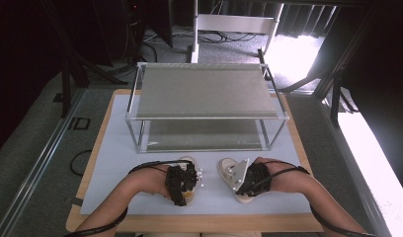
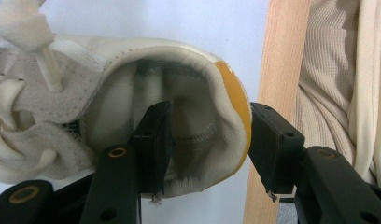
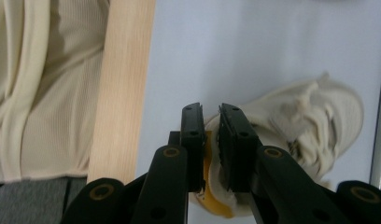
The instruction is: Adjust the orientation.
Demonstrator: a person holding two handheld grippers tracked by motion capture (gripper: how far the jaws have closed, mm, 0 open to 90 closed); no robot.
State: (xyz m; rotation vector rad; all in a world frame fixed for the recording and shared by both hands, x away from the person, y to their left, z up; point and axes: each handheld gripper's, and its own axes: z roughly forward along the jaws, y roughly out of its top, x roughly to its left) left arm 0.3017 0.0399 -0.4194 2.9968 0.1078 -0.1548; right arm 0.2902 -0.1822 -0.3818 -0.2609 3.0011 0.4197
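Observation:
Two cream lace-up shoes lie on the white mat [image 1: 115,148], heels toward me. My left gripper [image 1: 184,190] [image 2: 209,116] straddles the heel of the left shoe [image 1: 188,161] [image 2: 62,84]. One jaw is inside the shoe's mouth and the other rests outside against the orange-trimmed heel. The inner pad stands apart from the heel wall, so the gripper is open. My right gripper [image 1: 246,186] [image 3: 211,112] is shut on the heel collar of the right shoe [image 1: 226,166] [image 3: 319,116], with the thin wall pinched between its pads.
A metal-framed rack [image 1: 204,91] with two grey shelves stands at the back of the mat, just beyond the shoes' toes. The table's wooden front edge [image 1: 189,224] [image 2: 277,56] [image 3: 123,70] runs close behind both heels, with my torso past it.

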